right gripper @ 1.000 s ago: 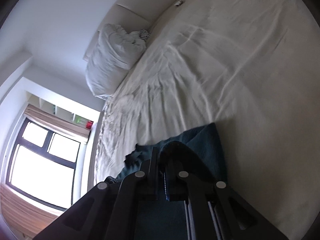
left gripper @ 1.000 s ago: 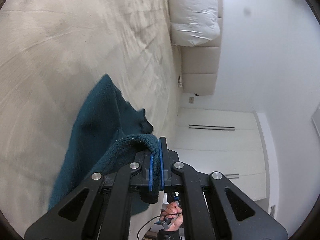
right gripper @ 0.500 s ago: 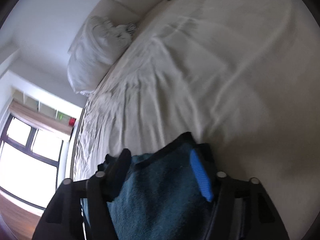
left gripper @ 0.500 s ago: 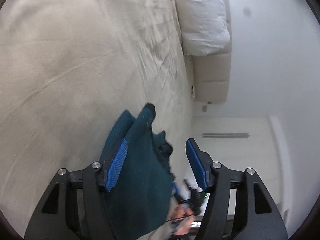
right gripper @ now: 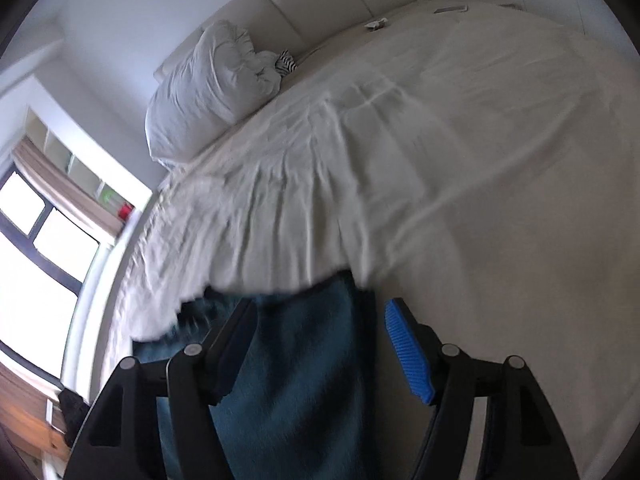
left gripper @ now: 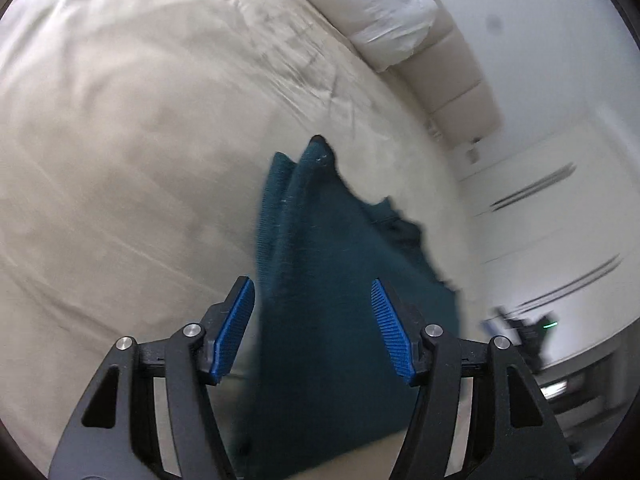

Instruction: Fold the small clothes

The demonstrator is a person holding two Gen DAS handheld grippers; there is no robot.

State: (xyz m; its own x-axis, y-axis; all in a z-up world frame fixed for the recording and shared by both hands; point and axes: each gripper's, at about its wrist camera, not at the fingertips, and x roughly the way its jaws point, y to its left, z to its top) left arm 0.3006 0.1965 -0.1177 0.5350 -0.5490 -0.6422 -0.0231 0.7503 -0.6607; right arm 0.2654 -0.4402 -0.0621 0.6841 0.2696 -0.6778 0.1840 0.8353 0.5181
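Cream bedsheet [left gripper: 120, 160] fills both views, wrinkled toward a white pillow [right gripper: 208, 92] and a padded beige headboard [left gripper: 460, 92], with a bright window [right gripper: 36, 248] off to one side. On it lies our task piece, a dark teal knitted garment [left gripper: 328, 280], bunched and doubled over near the edge of the bed closest to us.

Our left gripper [left gripper: 314, 328] has just spread its jaws; its blue ribbed pads [left gripper: 236, 328] stand apart on either side of the cloth without pressing it. Our right gripper [right gripper: 320, 344] has just been opening too, and the teal fabric sits between its jaws, untouched as far as we can tell.

We judge that one fold has been laid down and released: the garment shows two layers with an edge running along its length. It is not yet a neat packet, though; one end looks rumpled and uneven. What probably remains is squaring that end and folding across once more. Motion blur hides the finer detail.
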